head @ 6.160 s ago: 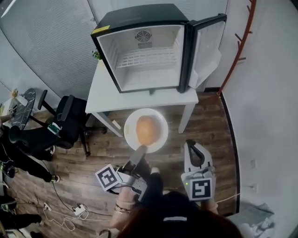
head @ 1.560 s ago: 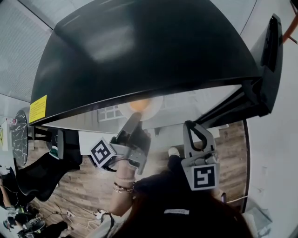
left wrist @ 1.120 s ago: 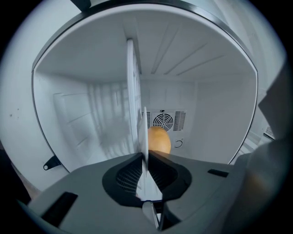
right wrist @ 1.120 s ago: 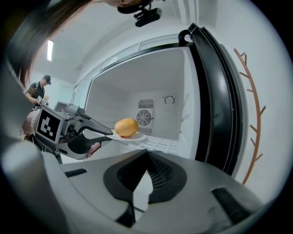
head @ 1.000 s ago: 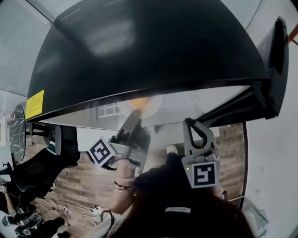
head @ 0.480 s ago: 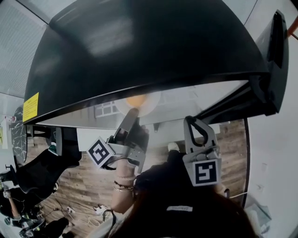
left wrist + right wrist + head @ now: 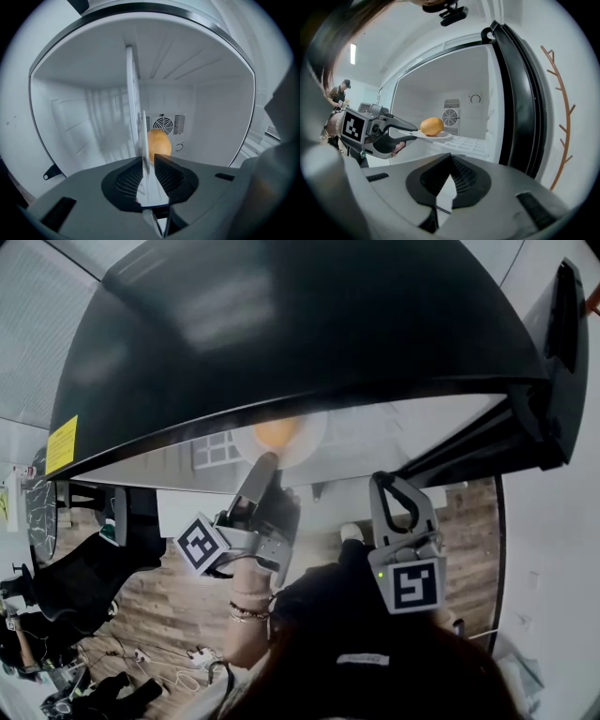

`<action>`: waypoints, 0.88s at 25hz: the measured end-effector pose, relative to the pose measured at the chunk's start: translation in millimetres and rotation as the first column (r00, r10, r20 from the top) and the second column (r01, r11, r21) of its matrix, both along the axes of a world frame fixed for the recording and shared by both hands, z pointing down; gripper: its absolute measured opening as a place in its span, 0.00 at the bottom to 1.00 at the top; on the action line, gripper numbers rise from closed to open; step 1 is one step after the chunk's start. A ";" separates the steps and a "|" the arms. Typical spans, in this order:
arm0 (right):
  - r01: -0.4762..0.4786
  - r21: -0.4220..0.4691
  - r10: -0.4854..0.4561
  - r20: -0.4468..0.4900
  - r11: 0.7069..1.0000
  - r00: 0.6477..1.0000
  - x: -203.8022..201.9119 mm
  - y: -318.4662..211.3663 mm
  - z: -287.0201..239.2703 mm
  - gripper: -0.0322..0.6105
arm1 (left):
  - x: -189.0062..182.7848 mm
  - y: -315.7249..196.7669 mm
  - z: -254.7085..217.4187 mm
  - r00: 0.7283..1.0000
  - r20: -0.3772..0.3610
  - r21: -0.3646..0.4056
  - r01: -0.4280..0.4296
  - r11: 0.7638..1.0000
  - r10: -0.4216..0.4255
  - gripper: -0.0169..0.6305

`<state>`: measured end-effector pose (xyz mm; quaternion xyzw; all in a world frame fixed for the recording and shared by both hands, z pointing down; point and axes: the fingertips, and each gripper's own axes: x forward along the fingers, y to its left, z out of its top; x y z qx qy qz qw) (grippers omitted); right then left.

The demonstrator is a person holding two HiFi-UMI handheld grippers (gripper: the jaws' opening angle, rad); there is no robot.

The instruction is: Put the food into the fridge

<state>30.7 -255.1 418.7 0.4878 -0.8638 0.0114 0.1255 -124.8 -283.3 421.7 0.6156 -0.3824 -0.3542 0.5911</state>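
Observation:
A round orange-yellow food item (image 7: 276,432) lies on a white plate (image 7: 302,435). My left gripper (image 7: 265,465) is shut on the plate's near rim and holds it inside the open black fridge (image 7: 309,324). In the left gripper view the plate (image 7: 133,117) shows edge-on between the jaws, with the food (image 7: 158,144) beyond them before the back-wall fan. The right gripper view shows the plate (image 7: 440,136) and food (image 7: 431,126) level, just above the wire shelf (image 7: 464,145). My right gripper (image 7: 394,486) hangs back outside the fridge front, shut and holding nothing.
The fridge door (image 7: 562,352) stands open at the right, seen as a black edge (image 7: 520,103) in the right gripper view. The fridge stands on a white table (image 7: 187,512). Office chairs (image 7: 84,568) stand on the wooden floor at left. A person (image 7: 340,93) stands far off at left.
Since the earliest frame I have come up to the fridge from the floor in front of it. Over the last second the plate has moved a little deeper inside; the right gripper has barely moved.

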 end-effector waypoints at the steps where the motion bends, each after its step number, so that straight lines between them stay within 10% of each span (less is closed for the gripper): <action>1: 0.002 0.001 -0.002 0.000 1.000 1.000 0.1 0.2 0.1 0.05 | -0.4 1.0 0.5 1.000 0.004 0.001 0.002 1.000 -0.002 0.15; 22: 0.031 0.030 -0.031 0.002 0.999 1.000 -9.6 44.7 -16.8 0.05 | 5.0 60.1 -19.1 0.995 0.099 0.063 -0.038 0.997 0.032 0.07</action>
